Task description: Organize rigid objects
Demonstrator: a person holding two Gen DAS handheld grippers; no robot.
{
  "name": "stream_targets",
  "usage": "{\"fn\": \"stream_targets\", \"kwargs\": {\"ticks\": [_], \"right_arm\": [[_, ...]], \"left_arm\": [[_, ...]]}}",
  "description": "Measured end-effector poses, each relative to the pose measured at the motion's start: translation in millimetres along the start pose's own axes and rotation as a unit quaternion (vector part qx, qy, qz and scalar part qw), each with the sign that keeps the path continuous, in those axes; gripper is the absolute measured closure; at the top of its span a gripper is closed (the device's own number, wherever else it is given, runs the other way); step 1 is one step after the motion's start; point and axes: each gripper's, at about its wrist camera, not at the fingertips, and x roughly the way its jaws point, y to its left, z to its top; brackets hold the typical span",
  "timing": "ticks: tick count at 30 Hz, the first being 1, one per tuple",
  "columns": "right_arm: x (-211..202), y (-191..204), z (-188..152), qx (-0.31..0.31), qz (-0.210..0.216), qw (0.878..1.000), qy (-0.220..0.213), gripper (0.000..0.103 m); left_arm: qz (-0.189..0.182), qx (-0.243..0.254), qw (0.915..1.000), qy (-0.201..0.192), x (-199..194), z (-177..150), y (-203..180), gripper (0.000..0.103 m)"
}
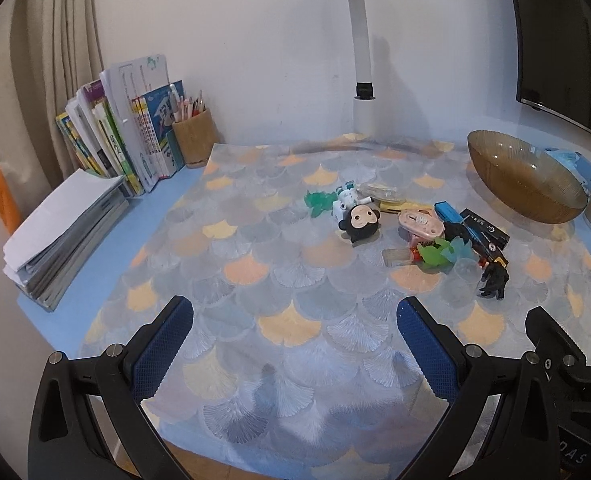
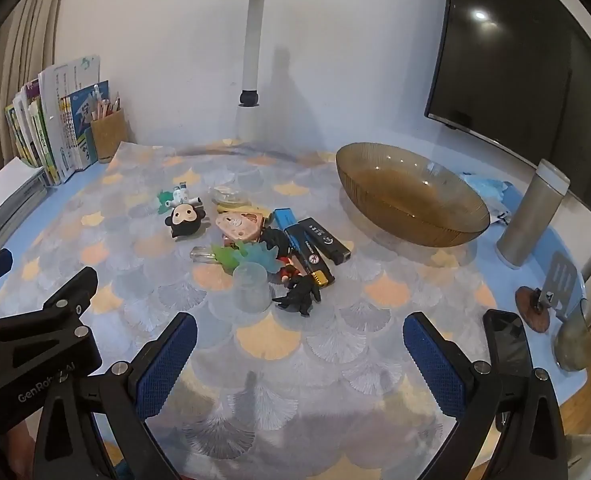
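A pile of small rigid objects lies mid-table on the patterned mat: a black monkey figure, a pink case, blue and black boxes, green and blue spiky toys, a clear cup and a black dinosaur. An empty amber glass bowl stands to their right. My left gripper and right gripper are both open and empty, hovering near the table's front edge, short of the pile.
Books and a wooden pen holder stand at the back left, papers beside them. A white lamp post rises at the back. A monitor, a grey flask and a phone are on the right.
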Motion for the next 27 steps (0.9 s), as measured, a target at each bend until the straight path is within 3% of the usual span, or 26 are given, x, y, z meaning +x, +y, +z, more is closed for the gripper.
{"fn": "stream_targets", "kwargs": {"ticks": [4, 9, 27], "right_arm": [[-4.2, 7.7, -3.8, -0.013, -0.016, 1.000, -0.009, 0.000], [9.0, 8.6, 0.6, -0.010, -0.010, 1.000, -0.007, 0.000], [-6.4, 6.8, -0.7, -0.021, -0.013, 1.000, -0.011, 0.000]], "left_arm": [[0.001, 0.002, 1.0000, 0.002, 1.9, -2.9, -0.3, 0.001], [-0.001, 0.001, 1.0000, 0.002, 0.6, -6.8, -1.2, 0.001], [-0.005, -0.002, 0.9999, 0.012, 2.6, -9.0, 3.6, 0.001]]}}
